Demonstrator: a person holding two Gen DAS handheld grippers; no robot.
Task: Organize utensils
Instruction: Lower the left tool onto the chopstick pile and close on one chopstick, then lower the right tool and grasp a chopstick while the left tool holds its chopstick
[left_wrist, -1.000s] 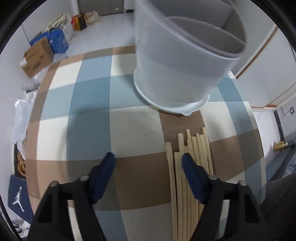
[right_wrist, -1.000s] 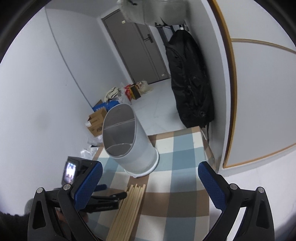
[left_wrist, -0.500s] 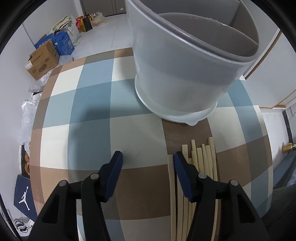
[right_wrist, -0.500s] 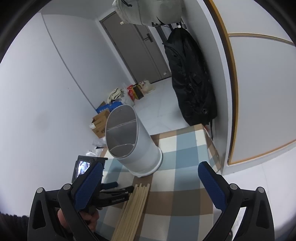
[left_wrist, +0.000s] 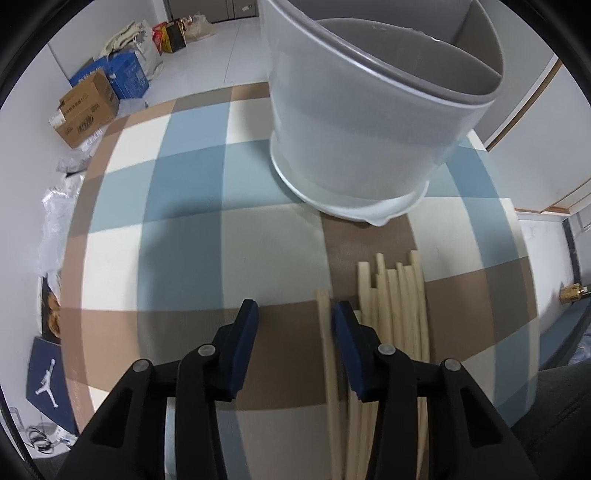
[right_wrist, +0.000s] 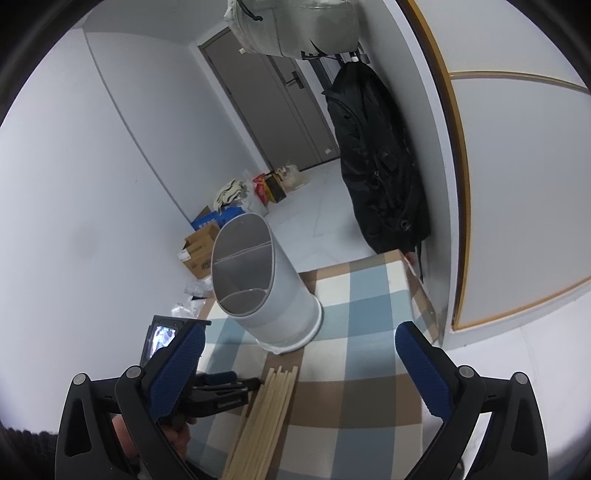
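Closing, your left gripper: jaws narrowing over the leftmost chopstick, pads not yet pressing it.
Right gripper: yours hangs spread wide, holding nothing.
Chopsticks: bundled flat on the checked tablecloth.
Holder: grey divided utensil holder, upright just beyond the chopstick tips.

One divided holder, about eight wooden chopsticks, two grippers, and two cardboard boxes.
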